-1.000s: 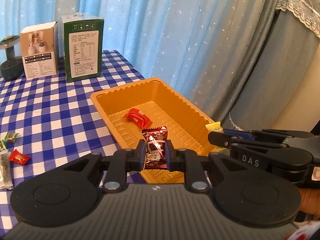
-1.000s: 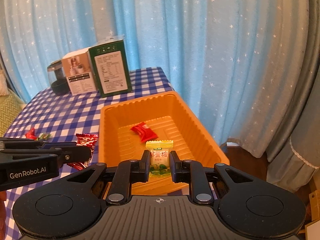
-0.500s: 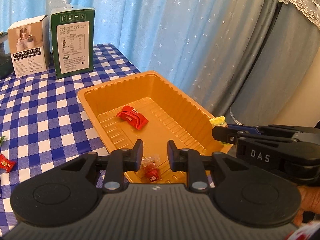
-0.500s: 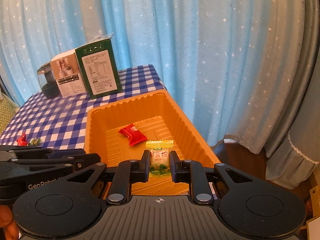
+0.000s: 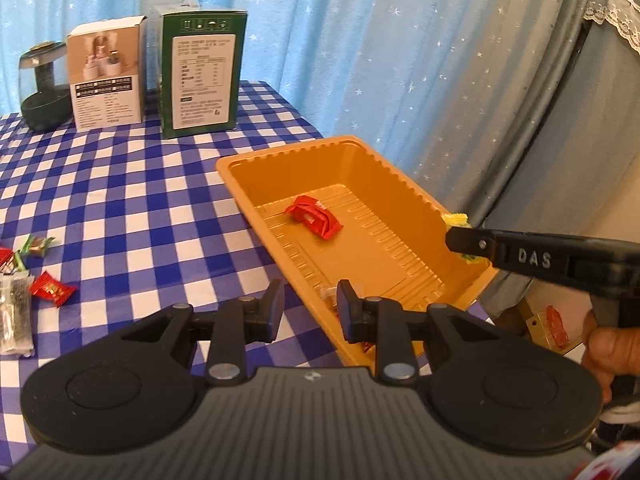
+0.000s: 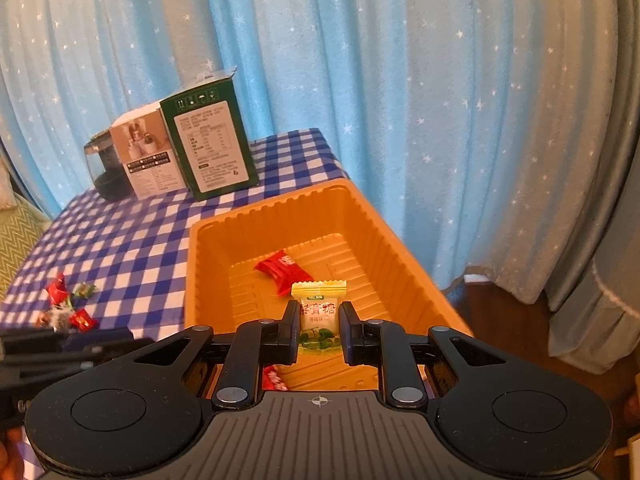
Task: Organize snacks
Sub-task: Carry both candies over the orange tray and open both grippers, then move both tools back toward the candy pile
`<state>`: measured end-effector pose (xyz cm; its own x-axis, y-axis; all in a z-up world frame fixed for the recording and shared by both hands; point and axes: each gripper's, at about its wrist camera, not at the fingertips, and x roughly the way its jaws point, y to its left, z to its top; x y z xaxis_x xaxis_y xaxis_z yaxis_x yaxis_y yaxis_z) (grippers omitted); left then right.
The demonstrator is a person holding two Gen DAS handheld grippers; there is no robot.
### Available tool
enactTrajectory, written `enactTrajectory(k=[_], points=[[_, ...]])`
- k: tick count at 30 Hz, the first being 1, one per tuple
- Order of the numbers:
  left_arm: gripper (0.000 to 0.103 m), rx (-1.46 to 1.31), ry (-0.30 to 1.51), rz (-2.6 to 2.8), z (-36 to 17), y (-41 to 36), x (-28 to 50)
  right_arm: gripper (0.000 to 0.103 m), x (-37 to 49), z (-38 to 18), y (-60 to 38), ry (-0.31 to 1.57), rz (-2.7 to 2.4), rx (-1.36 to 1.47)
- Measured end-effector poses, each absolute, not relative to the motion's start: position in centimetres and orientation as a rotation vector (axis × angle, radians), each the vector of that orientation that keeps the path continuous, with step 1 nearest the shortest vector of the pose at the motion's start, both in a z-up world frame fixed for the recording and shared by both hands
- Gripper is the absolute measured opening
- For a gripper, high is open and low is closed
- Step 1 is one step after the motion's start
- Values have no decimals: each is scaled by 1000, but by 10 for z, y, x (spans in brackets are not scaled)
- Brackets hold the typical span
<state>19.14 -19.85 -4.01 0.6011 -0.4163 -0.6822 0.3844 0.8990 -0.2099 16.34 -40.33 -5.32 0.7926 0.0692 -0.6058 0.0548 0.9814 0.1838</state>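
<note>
An orange plastic tray (image 5: pixel 404 196) (image 6: pixel 208 236) sits at the right end of the checked table. A red candy (image 5: pixel 314 216) (image 6: pixel 280 266) lies inside it, and another red-wrapped snack (image 6: pixel 275 378) lies at its near end. My left gripper (image 5: pixel 310 310) is open and empty over the tray's near left rim. My right gripper (image 6: pixel 320 326) is shut on a yellow and green candy packet (image 6: pixel 319 312) and holds it above the tray's near end. It also shows in the left wrist view (image 5: pixel 464 244) at the tray's right rim.
Loose candies (image 5: pixel 52 290) (image 6: pixel 70 306) and a clear packet (image 5: pixel 16 314) lie on the checked cloth at the left. A green box (image 5: pixel 198 76), a white box (image 5: pixel 106 76) and a dark jar (image 5: pixel 42 88) stand at the back. Curtains hang behind and right.
My left gripper opened and dropped the red-wrapped snack into the tray, then drew back and left. My right gripper kept the yellow packet over the tray.
</note>
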Motion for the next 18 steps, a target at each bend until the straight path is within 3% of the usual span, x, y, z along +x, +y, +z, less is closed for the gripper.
enactTrajectory(k=[5, 10, 18], points=[[30, -56, 802, -451, -40, -188, 187, 21, 171, -55, -406, 658, 53, 271], [30, -76, 806, -444, -38, -178, 183, 34, 166, -53, -413, 649, 22, 338], [38, -99, 796, -420, -29, -162, 167, 35, 141, -39, -406, 639, -4, 346]])
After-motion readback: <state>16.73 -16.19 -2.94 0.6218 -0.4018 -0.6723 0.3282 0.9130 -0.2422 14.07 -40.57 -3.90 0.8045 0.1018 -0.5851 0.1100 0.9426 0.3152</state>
